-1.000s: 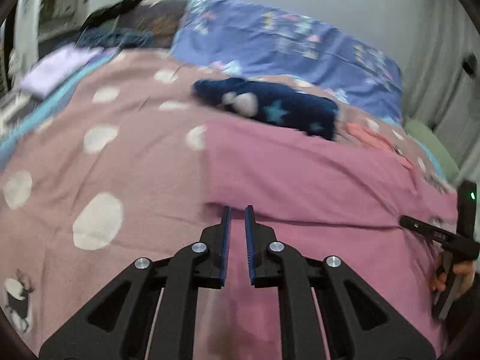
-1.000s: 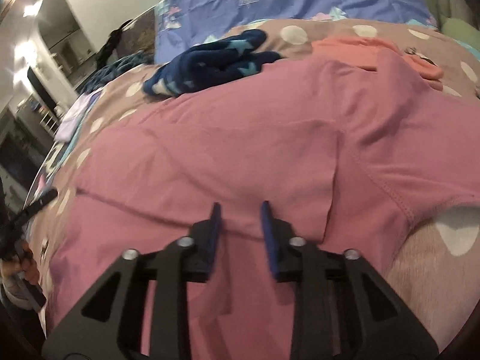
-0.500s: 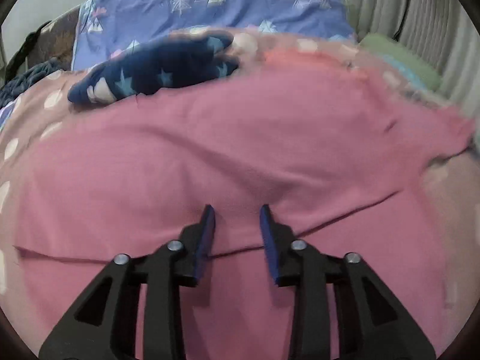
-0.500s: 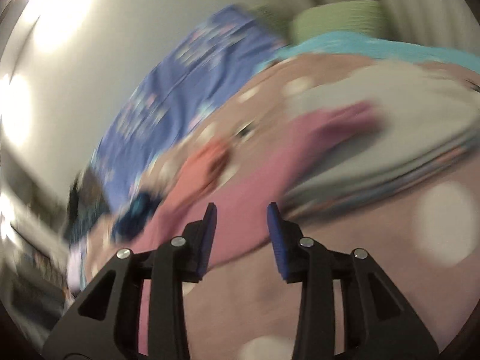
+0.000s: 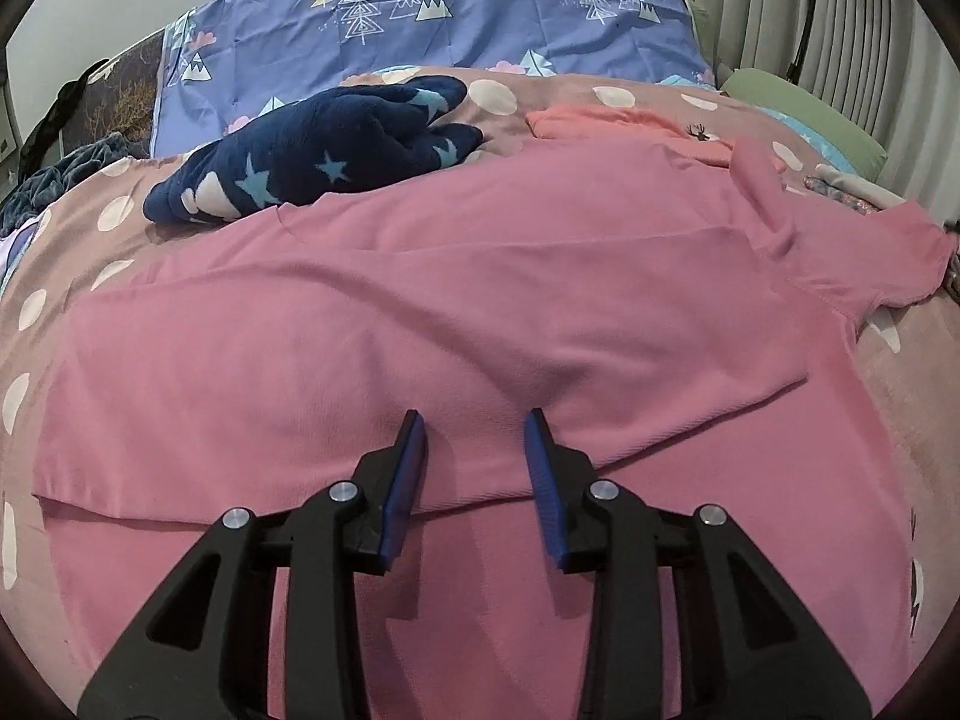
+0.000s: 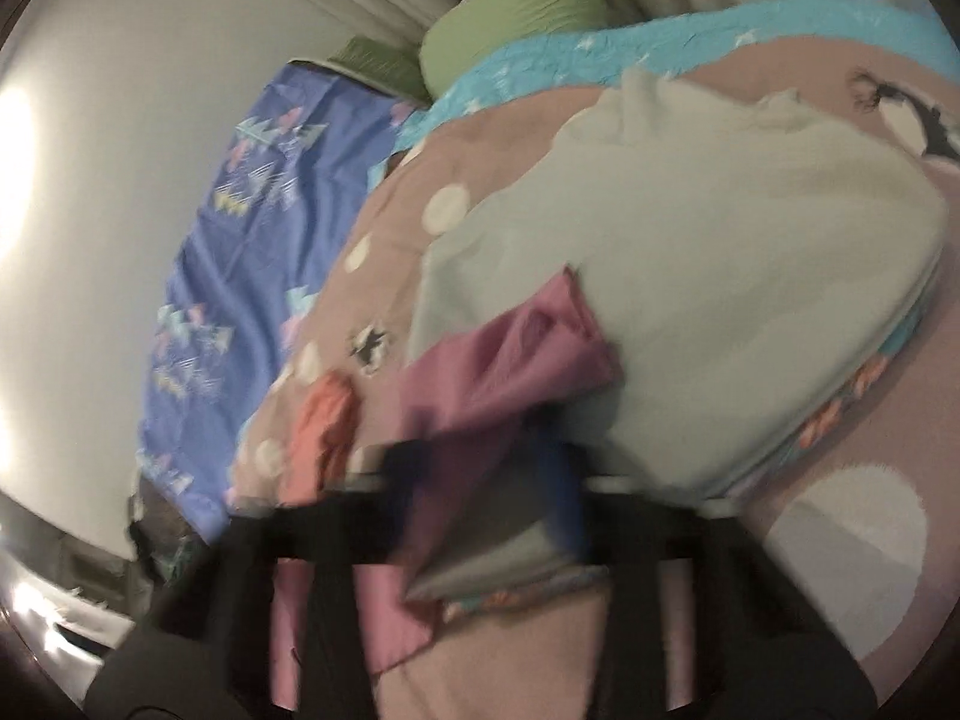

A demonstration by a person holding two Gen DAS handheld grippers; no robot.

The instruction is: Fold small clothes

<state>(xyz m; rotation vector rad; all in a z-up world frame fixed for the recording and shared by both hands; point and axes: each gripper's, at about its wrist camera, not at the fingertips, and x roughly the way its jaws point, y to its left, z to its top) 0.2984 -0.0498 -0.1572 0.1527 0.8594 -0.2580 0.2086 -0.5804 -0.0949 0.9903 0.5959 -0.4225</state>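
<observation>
A pink shirt lies spread on the dotted bed cover, its near part folded over along a straight edge. My left gripper hovers over that fold edge, open, with nothing between its blue pads. In the blurred right wrist view, the shirt's pink sleeve runs up from between the fingers of my right gripper. Its jaws are closing, pinching the sleeve in front of a folded pale grey garment.
A navy star-patterned fleece garment and a coral garment lie beyond the shirt. A blue tree-print pillow stands at the head of the bed. A green pillow sits by the curtains.
The left gripper slid right across the shirt to the fold edge, its jaws widened, and it has stayed there. The right gripper swung away to the sleeve, rolled, and closed on it.
</observation>
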